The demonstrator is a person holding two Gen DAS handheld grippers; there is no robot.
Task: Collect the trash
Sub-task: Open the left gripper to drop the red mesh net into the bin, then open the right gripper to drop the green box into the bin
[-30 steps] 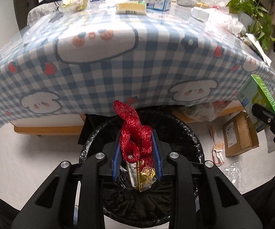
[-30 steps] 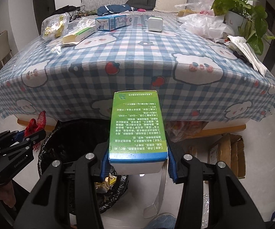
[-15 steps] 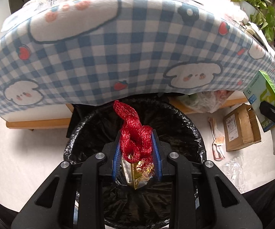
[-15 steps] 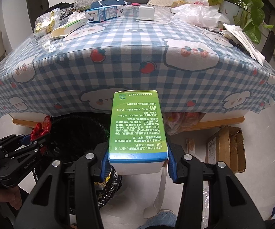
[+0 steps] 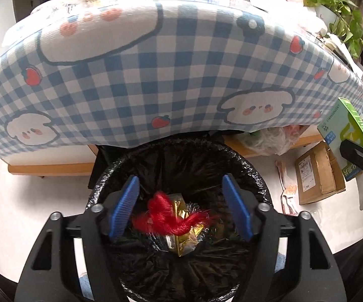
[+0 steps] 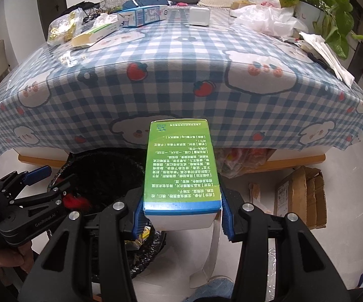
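My left gripper [image 5: 180,196] hangs over the black-lined trash bin [image 5: 246,171] and its jaws are opening. The red mesh bundle [image 5: 166,216] with gold wrapper lies loose below and between the blue pads [image 5: 127,206], touching neither. My right gripper [image 6: 180,214] is shut on a green and white carton box [image 6: 180,166], held just right of the bin [image 6: 101,166] in front of the table. The box [image 5: 345,136] shows at the right edge of the left wrist view. The left gripper [image 6: 48,183] appears at lower left of the right wrist view.
A table with a blue checked cloth [image 6: 171,75] stands behind the bin, bearing boxes, wrappers [image 6: 63,29] and plastic bags [image 6: 269,22]. A potted plant [image 6: 327,5] is at its far right. A cardboard box [image 6: 299,196] and plastic scraps lie on the floor to the right.
The left jaws have spread apart and the red mesh bundle has dropped from between them into the bin. The right gripper still holds the green box in about the same place.
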